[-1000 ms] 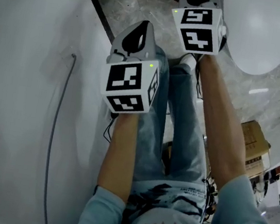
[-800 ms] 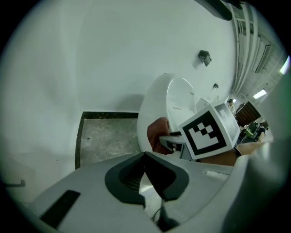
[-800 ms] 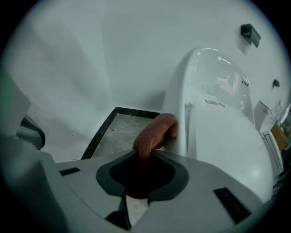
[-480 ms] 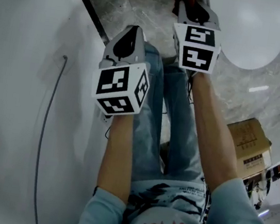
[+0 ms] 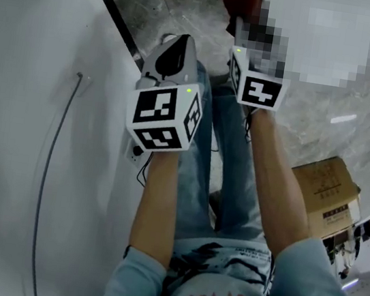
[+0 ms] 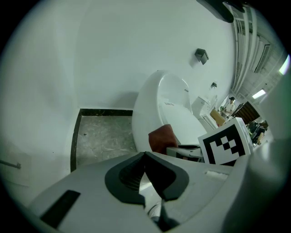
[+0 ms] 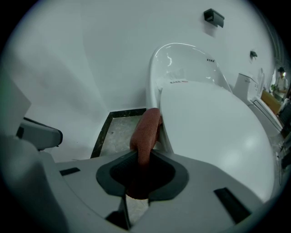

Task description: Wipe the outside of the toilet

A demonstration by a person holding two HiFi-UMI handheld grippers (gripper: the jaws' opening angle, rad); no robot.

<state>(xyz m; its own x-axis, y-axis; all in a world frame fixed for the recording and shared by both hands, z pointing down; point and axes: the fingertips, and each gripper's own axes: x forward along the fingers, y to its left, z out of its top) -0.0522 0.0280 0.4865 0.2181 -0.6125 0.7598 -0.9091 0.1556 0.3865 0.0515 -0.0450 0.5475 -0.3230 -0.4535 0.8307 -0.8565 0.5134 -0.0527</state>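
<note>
Both forearms reach forward. The right gripper [image 7: 143, 170] pinches a rust-brown cloth [image 7: 145, 132] at the side of the toilet [image 7: 213, 136]. The left gripper [image 6: 145, 157], jaws pressed together and empty, hangs alongside, barely moved from a moment ago.

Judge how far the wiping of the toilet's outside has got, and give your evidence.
Done: the right gripper is shut on the red-brown cloth. In hand: the cloth's far end sits at the side of the toilet, just under the lid edge, and seems to touch it. Left: no wiped patch can be told apart, so most of the outside probably remains. The left gripper is shut and empty.
</note>
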